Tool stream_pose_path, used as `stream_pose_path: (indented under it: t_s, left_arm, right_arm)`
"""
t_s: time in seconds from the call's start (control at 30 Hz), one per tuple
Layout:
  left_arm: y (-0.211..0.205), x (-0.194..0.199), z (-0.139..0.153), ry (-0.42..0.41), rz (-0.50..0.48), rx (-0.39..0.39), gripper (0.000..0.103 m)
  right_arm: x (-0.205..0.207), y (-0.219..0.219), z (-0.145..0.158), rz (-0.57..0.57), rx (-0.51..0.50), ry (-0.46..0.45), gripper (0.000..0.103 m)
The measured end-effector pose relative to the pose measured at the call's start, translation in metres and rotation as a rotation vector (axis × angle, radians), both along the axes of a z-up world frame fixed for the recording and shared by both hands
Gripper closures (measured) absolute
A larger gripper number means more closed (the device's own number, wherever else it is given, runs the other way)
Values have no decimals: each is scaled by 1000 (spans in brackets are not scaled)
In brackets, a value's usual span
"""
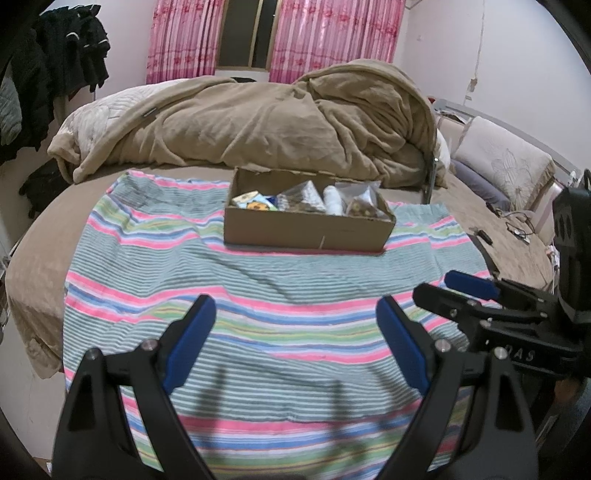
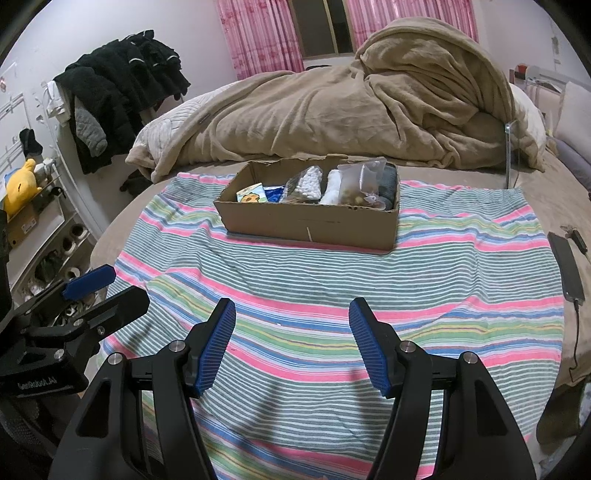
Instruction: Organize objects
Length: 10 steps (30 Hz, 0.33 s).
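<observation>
A: So, where does the cardboard box (image 1: 308, 229) sit?

B: Upright on the far half of the striped towel (image 1: 258, 295), which is spread over the bed (image 2: 535, 192). Behind it lies a heaped tan blanket (image 1: 258, 122).

A: And inside the box?

B: It is packed. From the right wrist view: a small cartoon-printed packet (image 2: 252, 194) at the left end, then a clear bag of white beads (image 2: 308, 182), a white roll (image 2: 332, 190) and a clear bag with brown bits (image 2: 360, 184) toward the right end. Something dark fills the right corner; I cannot tell what.

A: The 2 grippers?

B: Both hover over the near part of the towel, well apart from the box, holding nothing. The left gripper (image 1: 295, 332) has its blue pads (image 1: 188, 347) spread wide. The right gripper (image 2: 291, 336) also has its fingers spread, with bare towel between them. Each appears at the edge of the other's view, side by side.

A: Anything else nearby?

B: A dark phone (image 2: 567, 266) with a cable lies on the bed to the right of the towel. Pink curtains (image 1: 325, 33) hang at the back, and black clothes (image 2: 122, 88) hang on the left.
</observation>
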<state>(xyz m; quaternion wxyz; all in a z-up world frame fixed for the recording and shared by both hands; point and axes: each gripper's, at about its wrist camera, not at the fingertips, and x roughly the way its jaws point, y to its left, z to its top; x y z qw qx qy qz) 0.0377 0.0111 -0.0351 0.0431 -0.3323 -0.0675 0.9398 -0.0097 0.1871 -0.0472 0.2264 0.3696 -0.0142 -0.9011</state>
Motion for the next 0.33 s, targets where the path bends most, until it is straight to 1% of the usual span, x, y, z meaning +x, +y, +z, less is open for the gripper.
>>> stream_pose_path:
  t_s: [0.13,0.23,0.33]
  left_arm:
    - [-1,-1,-3,-5,2,-4,13]
    - [2,-1,-4,1,-8,-21,13]
    - [2,-4,-6,-9,-10,-16,13]
  right_arm:
    - [-1,0,-2,-2,0,-5,36]
    - [-1,1,-2,-4,0,-5,36]
    - [-3,2,-5,-10,1,-12,36]
